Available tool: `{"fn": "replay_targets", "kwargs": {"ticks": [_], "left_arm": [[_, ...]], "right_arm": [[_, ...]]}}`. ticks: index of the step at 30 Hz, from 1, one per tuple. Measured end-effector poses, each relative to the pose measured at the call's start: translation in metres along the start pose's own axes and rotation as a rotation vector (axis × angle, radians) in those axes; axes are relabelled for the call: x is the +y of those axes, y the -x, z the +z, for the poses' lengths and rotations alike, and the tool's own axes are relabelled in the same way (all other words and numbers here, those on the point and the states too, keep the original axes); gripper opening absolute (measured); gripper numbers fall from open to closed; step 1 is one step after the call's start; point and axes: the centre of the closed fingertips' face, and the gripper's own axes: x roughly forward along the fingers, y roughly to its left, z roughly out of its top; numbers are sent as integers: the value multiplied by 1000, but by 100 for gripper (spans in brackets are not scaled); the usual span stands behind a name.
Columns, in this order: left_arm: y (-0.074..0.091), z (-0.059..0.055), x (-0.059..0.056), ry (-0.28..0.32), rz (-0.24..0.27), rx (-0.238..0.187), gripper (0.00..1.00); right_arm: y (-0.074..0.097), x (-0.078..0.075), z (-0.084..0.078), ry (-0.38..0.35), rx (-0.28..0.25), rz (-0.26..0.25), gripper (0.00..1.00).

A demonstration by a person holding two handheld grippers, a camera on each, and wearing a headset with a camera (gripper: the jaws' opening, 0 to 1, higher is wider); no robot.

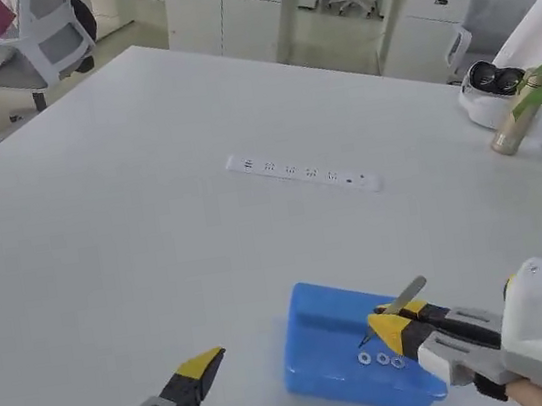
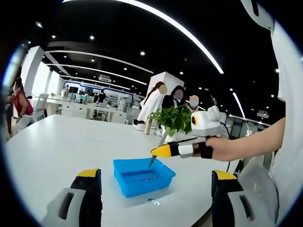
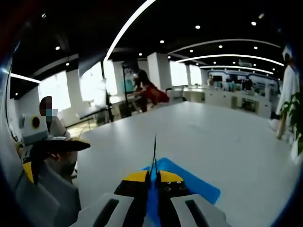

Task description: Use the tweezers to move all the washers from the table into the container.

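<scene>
Presently, the right gripper (image 1: pixel 387 326) is found pressed together on the tweezers (image 1: pixel 403 296), a slim metal pair whose fine dark points are directed down into the container (image 1: pixel 321 342), a shallow rectangular tray of smooth blue plastic with rounded corners. Three washers (image 1: pixel 380 359) (small flat metal rings) are seen lying in a row on the container floor, just beside the tweezer points; whether the points touch one cannot be told. In the left gripper view, loose washers (image 2: pixel 153 202) are noted on the matte white table (image 2: pixel 57 142), just beside the container's near wall. The left gripper (image 2: pixel 155 174) is held spread wide, with nothing between its yellow-tipped black jaws, and is placed to the left of the container in the head view. In the right gripper view the tweezers are shown clamped between the closed jaws, tapering to a needle-like tip. A long white power strip (image 1: pixel 302 171) is recorded lying flat, well apart from the container.
</scene>
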Motion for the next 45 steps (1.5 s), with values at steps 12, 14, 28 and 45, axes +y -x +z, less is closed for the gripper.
{"fn": "replay_targets", "kwargs": {"ticks": [12, 14, 28, 45], "left_arm": [[0, -1, 1, -59, 12, 8, 97], [1, -2, 2, -67, 17, 11, 97], [0, -7, 4, -87, 27, 38, 96], [0, -9, 6, -89, 37, 47, 94]], "right_arm": [[12, 43, -34, -84, 60, 88, 3], [10, 45, -44, -98, 81, 96, 3], [-3, 37, -86, -162, 155, 89, 3], [-5, 53, -91, -1, 217, 135, 4]]}}
